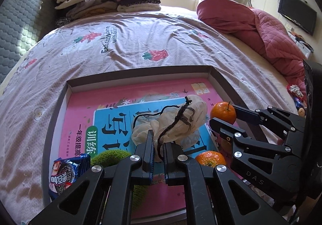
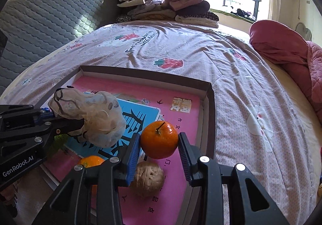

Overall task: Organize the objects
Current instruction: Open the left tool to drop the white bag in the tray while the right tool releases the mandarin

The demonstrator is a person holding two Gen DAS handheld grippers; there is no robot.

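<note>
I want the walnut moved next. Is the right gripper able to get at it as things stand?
Probably not yet: the right gripper is shut on a tangerine, so its jaws are full. The walnut lies uncovered in the tray just below.

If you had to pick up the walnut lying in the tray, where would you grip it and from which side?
Probably across the walnut's widest middle, from straight above: it is round and lies free on the pink book, close under the right gripper, which is shut on an orange.

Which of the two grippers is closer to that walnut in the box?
Right. The right gripper, holding a tangerine, is directly above the walnut. The left gripper holds a cloth bag farther over to the left.
</note>
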